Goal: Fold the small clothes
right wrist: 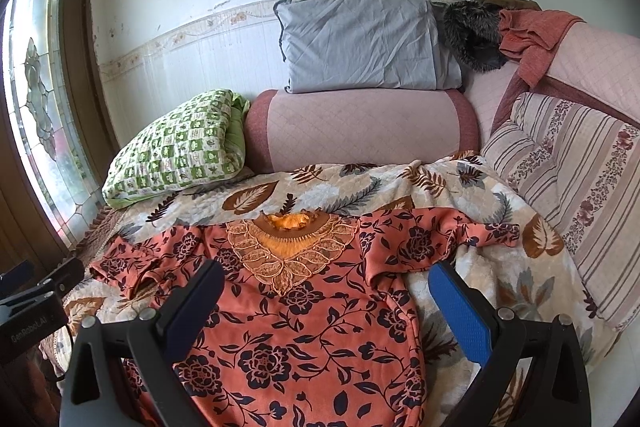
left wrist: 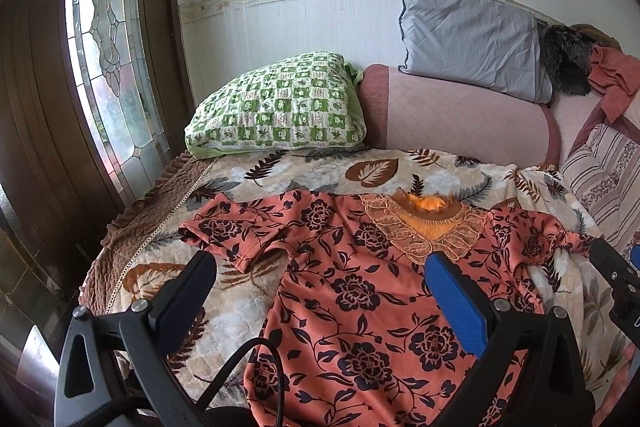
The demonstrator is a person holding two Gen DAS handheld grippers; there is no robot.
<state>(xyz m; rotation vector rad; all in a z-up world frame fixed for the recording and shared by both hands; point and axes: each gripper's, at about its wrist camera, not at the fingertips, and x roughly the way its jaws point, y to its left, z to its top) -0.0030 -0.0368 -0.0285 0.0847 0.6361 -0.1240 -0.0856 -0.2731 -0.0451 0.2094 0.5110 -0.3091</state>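
An orange floral blouse with a lace collar lies flat, front up, on the leaf-print bedspread. It also shows in the right wrist view. Both short sleeves are spread out to the sides. My left gripper is open and empty, held above the blouse's left side near the left sleeve. My right gripper is open and empty, held above the blouse's right side, with its blue pad near the right sleeve. The other gripper's body shows at the edge of each view.
A green checked pillow lies at the back left. A pink bolster with a grey pillow on it stands behind the blouse. A striped cushion lies at the right. A stained-glass window is on the left.
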